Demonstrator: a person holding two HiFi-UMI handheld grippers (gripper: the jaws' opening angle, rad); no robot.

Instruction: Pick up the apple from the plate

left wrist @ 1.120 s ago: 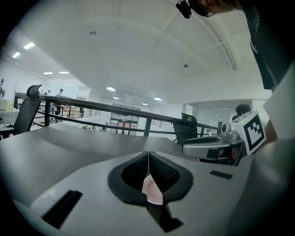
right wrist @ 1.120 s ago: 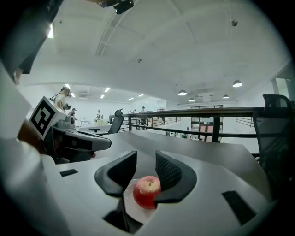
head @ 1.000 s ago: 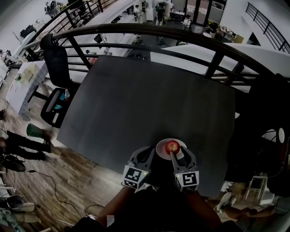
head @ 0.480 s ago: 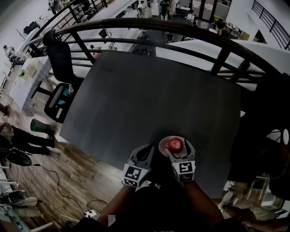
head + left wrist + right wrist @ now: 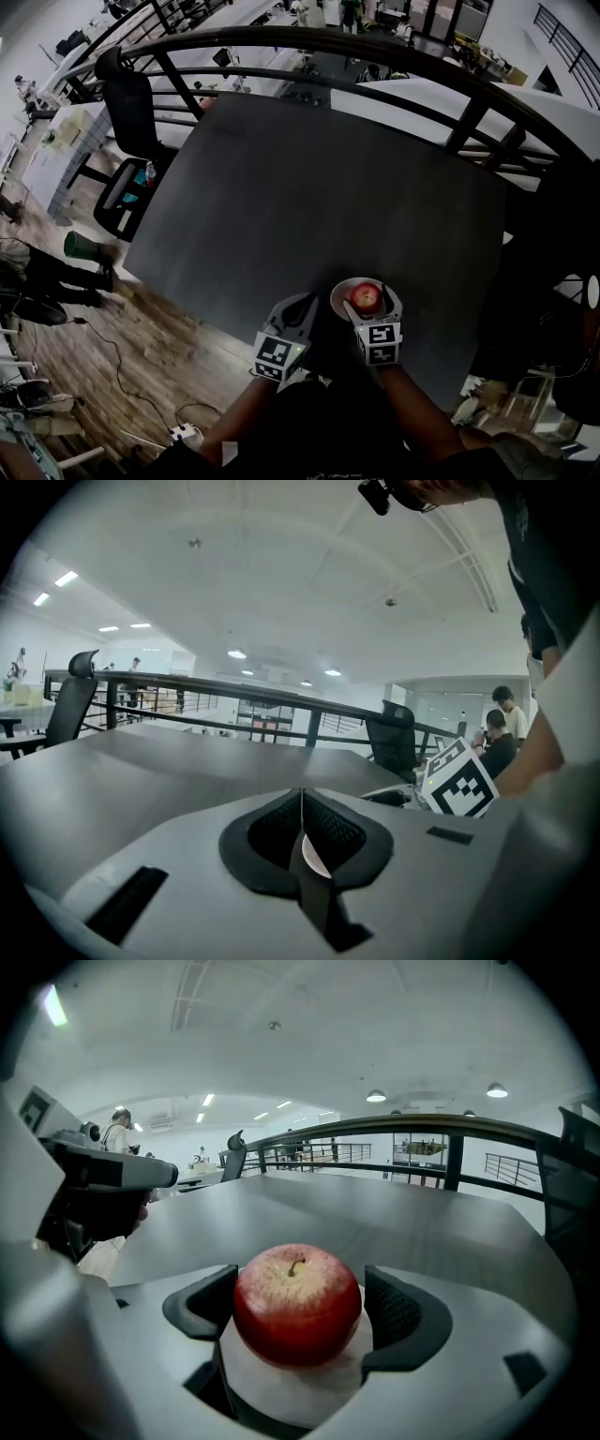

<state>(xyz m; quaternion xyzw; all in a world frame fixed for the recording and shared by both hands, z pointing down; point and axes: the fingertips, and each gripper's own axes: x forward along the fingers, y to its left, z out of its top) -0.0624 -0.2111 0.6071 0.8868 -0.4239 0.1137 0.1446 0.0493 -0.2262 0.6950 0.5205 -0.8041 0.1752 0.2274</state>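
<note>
Opening right gripper [image 5: 368, 305] jaws astride apple [image 5: 296, 1302] on plate [image 5: 337, 298] at table's 5 o'clock, left gripper [image 5: 302, 822] pressed together; risks rolling apple away through lopsided squeeze.

This looks like an open-plan office on an upper gallery level. A large dark grey table [image 5: 309, 187] stands against a curved black metal railing [image 5: 375, 56], and beyond the rail the room opens out wide. A black mesh office chair [image 5: 131, 112] is parked by the table's far corner. Thin black cables [image 5: 112, 352] trail across the wood-plank floor [image 5: 141, 309] to a white power strip [image 5: 178, 436]. Overhead, round recessed lights [image 5: 236, 654] dot a plain white ceiling, and people [image 5: 497, 742] sit working in the distance.
</note>
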